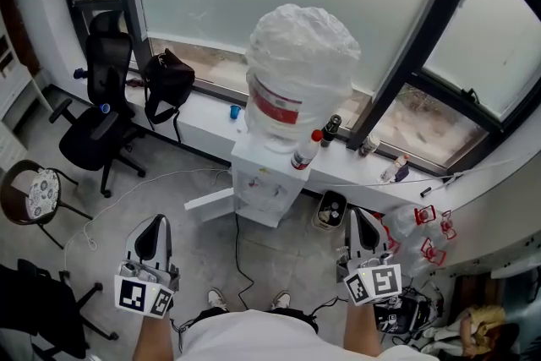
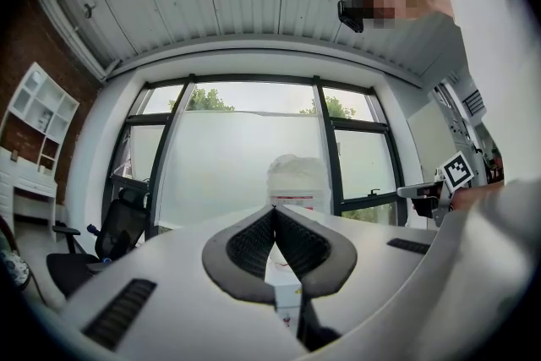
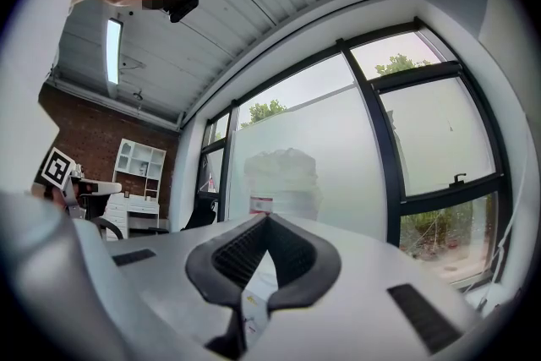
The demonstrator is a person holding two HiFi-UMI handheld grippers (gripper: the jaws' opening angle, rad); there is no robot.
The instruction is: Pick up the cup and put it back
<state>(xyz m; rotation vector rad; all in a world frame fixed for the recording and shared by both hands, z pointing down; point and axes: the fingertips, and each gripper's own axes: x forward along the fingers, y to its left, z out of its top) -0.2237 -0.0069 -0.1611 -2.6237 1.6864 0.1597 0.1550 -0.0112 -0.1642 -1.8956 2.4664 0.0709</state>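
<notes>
A small blue cup [image 1: 235, 111] stands on the white windowsill [image 1: 203, 118], left of the water dispenser [image 1: 264, 182] and its plastic-wrapped bottle [image 1: 300, 68]. My left gripper [image 1: 155, 226] hovers over the floor at the lower left. Its jaws are shut and hold nothing. My right gripper [image 1: 360, 217] hangs at the lower right, also shut and empty. Both point toward the dispenser and stay well short of it and of the cup. In the left gripper view the shut tips [image 2: 274, 210] frame the bottle [image 2: 297, 176]. The right gripper view shows the same past its shut tips [image 3: 267, 218].
A black office chair [image 1: 100, 118] and a black bag [image 1: 167, 79] sit at the left. A spray bottle [image 1: 305, 150] and a dark bottle [image 1: 330, 129] stand on the dispenser. A small bin [image 1: 330, 210] is beside it. A cable [image 1: 239, 254] runs across the floor.
</notes>
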